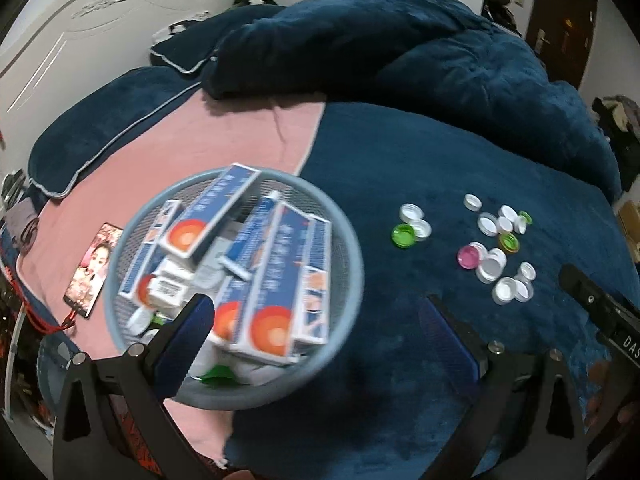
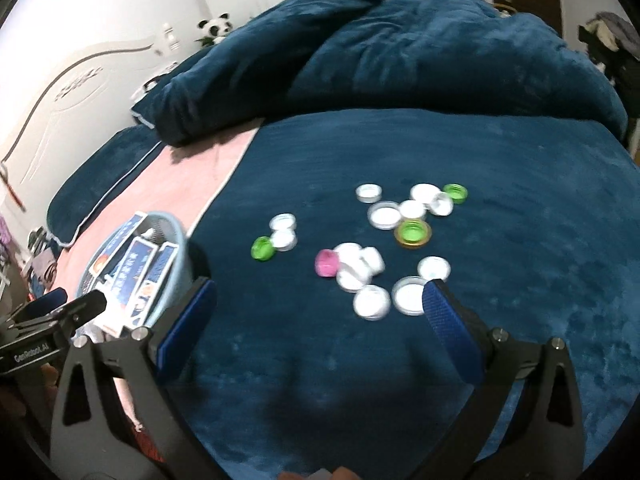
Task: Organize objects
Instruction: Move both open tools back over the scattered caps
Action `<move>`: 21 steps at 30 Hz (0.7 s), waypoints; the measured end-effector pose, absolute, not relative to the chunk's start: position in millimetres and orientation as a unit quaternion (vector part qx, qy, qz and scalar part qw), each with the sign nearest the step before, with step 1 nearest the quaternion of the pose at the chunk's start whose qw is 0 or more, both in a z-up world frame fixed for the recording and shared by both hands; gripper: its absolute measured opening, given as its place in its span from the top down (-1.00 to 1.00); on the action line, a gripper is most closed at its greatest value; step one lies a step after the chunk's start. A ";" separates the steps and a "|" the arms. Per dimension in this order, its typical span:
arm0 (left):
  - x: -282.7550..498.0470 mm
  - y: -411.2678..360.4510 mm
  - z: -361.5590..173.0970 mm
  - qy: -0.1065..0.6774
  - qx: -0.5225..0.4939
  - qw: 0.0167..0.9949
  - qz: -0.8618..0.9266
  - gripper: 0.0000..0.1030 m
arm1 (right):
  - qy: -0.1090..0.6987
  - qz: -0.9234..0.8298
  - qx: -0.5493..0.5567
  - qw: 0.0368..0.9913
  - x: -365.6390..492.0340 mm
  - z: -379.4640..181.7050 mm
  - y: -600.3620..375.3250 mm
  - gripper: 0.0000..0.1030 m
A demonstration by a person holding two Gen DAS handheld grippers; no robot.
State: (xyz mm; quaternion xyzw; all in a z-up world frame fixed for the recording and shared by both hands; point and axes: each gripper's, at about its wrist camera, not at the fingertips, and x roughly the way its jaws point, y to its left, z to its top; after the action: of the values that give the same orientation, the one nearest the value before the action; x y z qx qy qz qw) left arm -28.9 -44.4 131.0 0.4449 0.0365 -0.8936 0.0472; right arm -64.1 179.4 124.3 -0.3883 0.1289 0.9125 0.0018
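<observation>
Bed (image 2: 400, 152): we list a basket (image 1: 132, 216) of boxes (image 1: 276, 280), scattered caps (image 2: 384, 216); left gripper (image 1: 320, 316) and right gripper (image 2: 320, 300) jaws apart, empty.

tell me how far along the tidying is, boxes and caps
Done: the blue-and-white boxes already stand in the round mesh basket, with what look like a few caps beneath them. In hand: nothing; the left gripper and right gripper are both open and empty. Left: the scattered caps, white, green and one pink, still lie loose on the blue blanket.
</observation>
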 end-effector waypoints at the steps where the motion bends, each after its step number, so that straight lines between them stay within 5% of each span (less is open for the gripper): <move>1: -30.6 -39.8 130.1 0.035 0.447 0.045 -0.893 -0.99 | 0.134 0.912 -0.388 0.008 -62.5 122.9 187.8 -1.00; 21: -68.7 76.5 75.0 -0.007 0.509 -0.035 -0.860 -0.99 | 0.199 0.872 -0.429 0.124 -38.7 74.1 307.4 -1.00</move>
State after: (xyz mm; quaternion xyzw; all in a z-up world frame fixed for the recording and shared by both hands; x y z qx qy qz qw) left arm -68.7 76.5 75.0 0.5092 -0.0067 -0.8600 -0.0346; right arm -38.7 307.4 74.1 -0.4288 0.1994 0.8724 0.1238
